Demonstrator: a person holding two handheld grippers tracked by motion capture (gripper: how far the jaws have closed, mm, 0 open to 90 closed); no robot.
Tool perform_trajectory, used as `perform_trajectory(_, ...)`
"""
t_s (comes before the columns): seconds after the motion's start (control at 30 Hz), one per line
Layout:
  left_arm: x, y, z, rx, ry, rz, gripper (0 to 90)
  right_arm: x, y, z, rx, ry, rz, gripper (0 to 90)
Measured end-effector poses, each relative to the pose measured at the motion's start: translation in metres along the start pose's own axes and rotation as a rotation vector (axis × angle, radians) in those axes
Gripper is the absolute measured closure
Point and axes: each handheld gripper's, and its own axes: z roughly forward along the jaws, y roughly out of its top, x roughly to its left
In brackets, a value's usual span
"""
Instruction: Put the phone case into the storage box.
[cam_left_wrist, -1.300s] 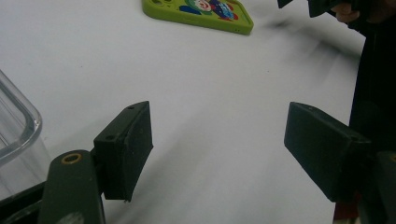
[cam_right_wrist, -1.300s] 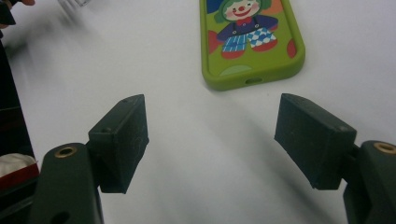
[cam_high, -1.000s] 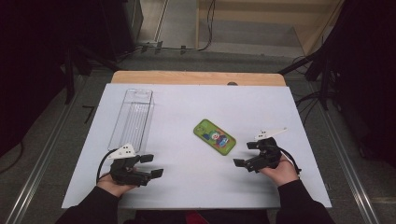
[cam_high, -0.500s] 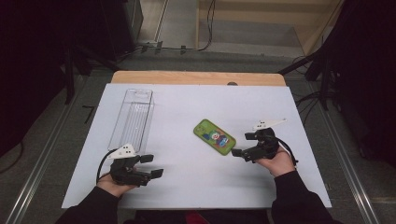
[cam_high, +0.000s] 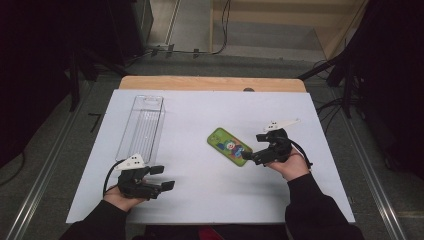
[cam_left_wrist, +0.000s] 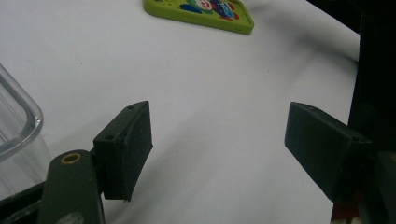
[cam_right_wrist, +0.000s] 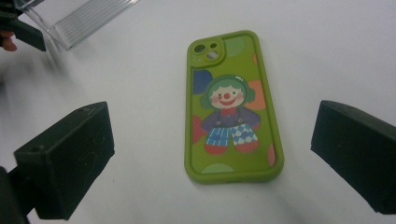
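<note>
A green phone case (cam_high: 229, 146) with a clown picture lies flat on the white table top (cam_high: 200, 115), back side up. My right gripper (cam_high: 252, 155) hovers just right of it, jaws open and wide apart. In the right gripper view the green phone case (cam_right_wrist: 232, 107) lies ahead between the jaws, untouched. Near the front left edge my left gripper (cam_high: 162, 177) rests open with nothing in it. From the left gripper view the green phone case (cam_left_wrist: 201, 11) shows far off at the top.
A clear plastic box (cam_high: 142, 125) stands at the left, just beyond the left gripper; its corner (cam_left_wrist: 16, 116) shows beside the left jaw. A wooden strip (cam_high: 210, 83) edges the far side. Dark floor and cables surround the table.
My right gripper has moved up the table and left, from the front right area to the phone case's right end. The left gripper has not moved.
</note>
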Motion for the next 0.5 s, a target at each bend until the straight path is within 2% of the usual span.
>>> perform_trajectory(0.5, 0.0, 0.0, 0.0, 0.0, -0.004, 0.001, 24.2, -0.002, 0.021, 0.018, 0.038, -0.005, -0.011, 0.0)
